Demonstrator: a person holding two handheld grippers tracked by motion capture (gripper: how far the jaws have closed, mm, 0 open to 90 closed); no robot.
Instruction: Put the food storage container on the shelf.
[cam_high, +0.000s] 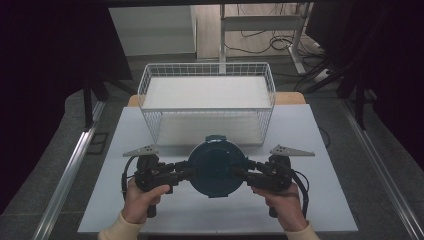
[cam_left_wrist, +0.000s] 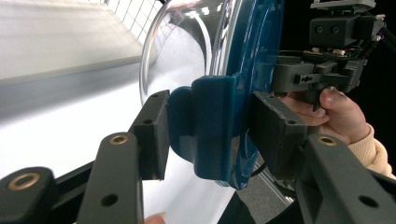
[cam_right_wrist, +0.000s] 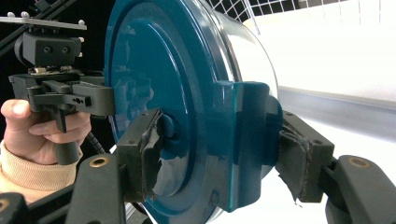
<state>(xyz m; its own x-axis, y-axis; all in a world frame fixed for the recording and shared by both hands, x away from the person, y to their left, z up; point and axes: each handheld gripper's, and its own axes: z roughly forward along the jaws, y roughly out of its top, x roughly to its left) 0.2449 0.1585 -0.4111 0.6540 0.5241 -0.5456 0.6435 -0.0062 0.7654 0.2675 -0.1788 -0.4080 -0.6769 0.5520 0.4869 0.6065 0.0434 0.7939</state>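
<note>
One lidded container (cam_high: 217, 167), one basket (cam_high: 207, 80), seemingly empty.

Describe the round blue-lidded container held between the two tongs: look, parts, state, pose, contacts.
The container is round, with a glossy teal plastic lid and a clear body that looks like glass or plastic. Teal latch tabs fold down over the rim on opposite sides, so the lid is on. It is lid up in the high view, above the white table, just in front of the wire basket. The left tongs and right tongs each clamp a latch side.
</note>
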